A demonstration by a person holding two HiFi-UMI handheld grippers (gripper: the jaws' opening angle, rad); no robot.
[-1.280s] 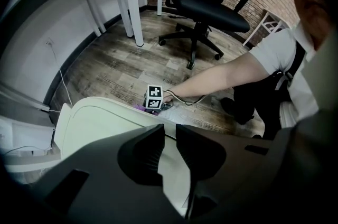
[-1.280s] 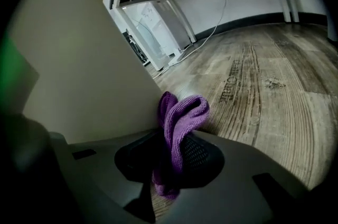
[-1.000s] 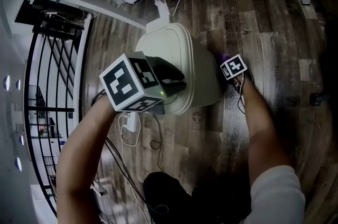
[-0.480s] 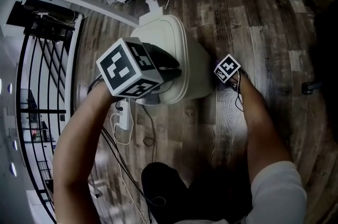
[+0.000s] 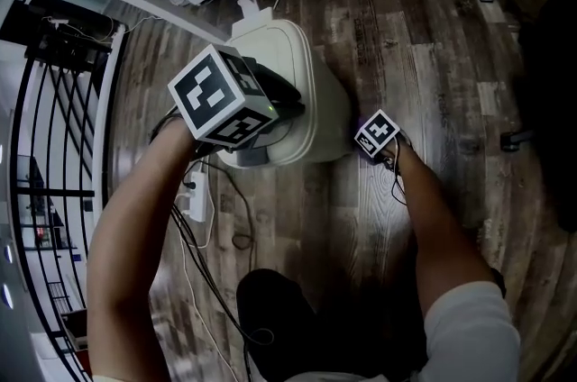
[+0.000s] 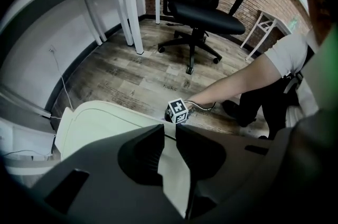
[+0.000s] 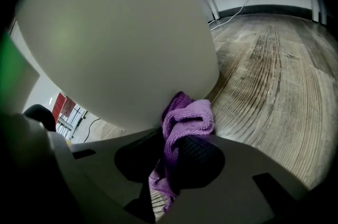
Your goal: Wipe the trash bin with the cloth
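- Plank floor [image 5: 433, 56] bears white trash bin [image 5: 288, 65]; office chair [image 6: 203, 1] beyond.
- Left hand-held gripper [image 6: 169, 130] clamps bin rim.
- Right hand-held gripper [image 7: 171, 139] pinches cloth [image 7: 186, 116] against bin.

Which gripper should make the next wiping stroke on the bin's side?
Right. The right gripper is shut on the purple cloth, which touches the trash bin on its side. The left gripper has no cloth; it clamps the bin's top edge, apparently steadying it.
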